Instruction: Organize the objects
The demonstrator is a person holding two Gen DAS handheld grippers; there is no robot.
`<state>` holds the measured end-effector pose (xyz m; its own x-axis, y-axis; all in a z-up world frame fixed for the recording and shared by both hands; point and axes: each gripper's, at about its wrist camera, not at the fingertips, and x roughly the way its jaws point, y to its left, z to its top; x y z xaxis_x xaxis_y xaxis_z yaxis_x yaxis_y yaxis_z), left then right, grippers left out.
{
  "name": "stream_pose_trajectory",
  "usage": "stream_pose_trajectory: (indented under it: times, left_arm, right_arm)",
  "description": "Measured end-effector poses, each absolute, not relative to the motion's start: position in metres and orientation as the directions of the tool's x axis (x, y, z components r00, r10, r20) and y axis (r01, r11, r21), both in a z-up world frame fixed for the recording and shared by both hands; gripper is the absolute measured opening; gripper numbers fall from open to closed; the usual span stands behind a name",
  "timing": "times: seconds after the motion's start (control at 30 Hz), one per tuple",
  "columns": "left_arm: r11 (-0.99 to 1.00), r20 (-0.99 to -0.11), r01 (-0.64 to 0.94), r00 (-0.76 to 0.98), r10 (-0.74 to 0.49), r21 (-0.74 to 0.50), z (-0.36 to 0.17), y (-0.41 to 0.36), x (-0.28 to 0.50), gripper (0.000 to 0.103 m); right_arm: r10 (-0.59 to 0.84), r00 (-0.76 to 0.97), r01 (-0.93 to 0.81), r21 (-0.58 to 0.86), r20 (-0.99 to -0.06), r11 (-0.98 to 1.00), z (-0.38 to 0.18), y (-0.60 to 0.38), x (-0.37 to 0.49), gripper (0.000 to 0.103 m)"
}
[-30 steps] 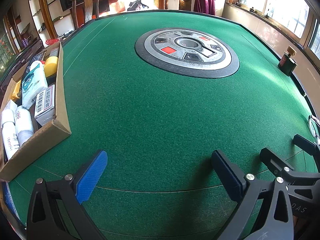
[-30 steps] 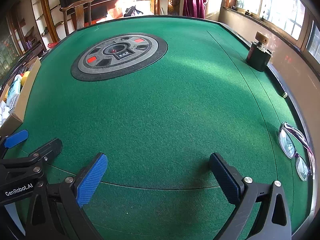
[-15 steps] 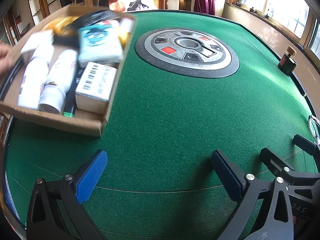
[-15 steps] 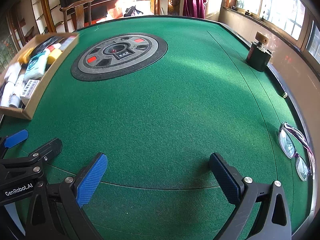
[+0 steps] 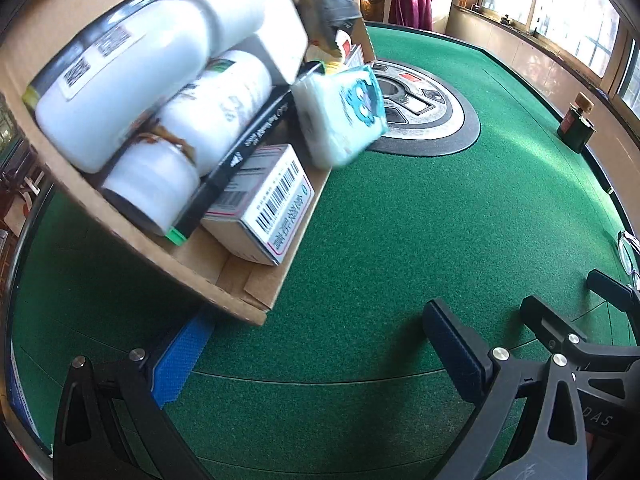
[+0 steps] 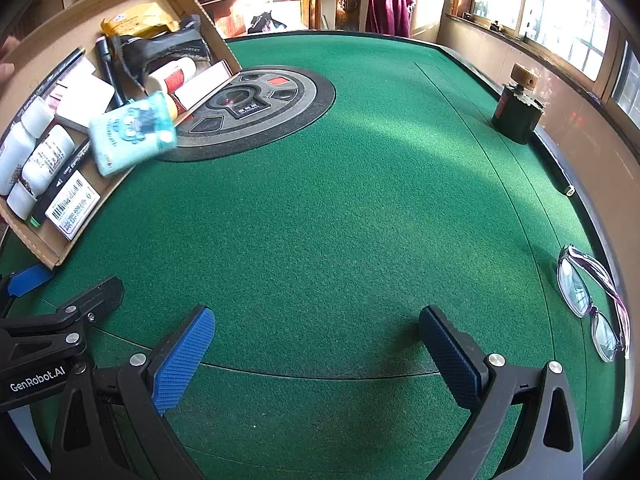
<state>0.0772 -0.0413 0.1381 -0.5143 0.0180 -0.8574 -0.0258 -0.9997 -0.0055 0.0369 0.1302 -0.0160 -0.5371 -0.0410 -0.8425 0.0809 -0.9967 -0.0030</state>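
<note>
Judged to be the very start of organizing: a cardboard box (image 6: 38,60) tipped up over the green felt table (image 6: 340,208), a hand (image 6: 7,65) at its far edge, contents sliding out. A light blue tissue pack (image 6: 132,136) spilling over the low rim, blurred; white bottles (image 5: 160,92), a barcoded carton (image 5: 268,208) and a black pen-like stick (image 5: 244,148) lying inside. Left gripper (image 5: 316,354) and right gripper (image 6: 316,354) both spread wide, empty, low over bare felt. Next move likely waiting for items to settle, then picking one. Eyeglasses (image 6: 592,304) and a dark corked bottle (image 6: 516,110) at the right edge, well apart. Central round panel (image 6: 256,108) just beside the box.
</note>
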Motion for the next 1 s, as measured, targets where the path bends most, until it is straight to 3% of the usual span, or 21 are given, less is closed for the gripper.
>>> stream_pose_trajectory:
  times: [0.13, 0.3, 1.0]
  left_arm:
    - [-1.000, -0.857, -0.026, -0.515, 0.018, -0.005, 0.139, -0.043, 0.078, 0.103]
    - [-1.000, -0.858, -0.023, -0.512, 0.028, -0.019, 0.084, -0.064, 0.090, 0.103]
    - [-0.999, -0.859, -0.024, -0.511, 0.033, -0.024, 0.087, -0.168, 0.112, 0.103]
  right_arm:
    - [-0.041, -0.537, 0.081, -0.003, -0.842, -0.997, -0.016, 0.130, 0.037, 0.103]
    - [-0.040, -0.538, 0.080, -0.004, -0.842, -0.997, -0.017, 0.130, 0.036, 0.103]
    - [-0.038, -0.538, 0.080, -0.006, -0.842, -0.997, -0.019, 0.132, 0.033, 0.103]
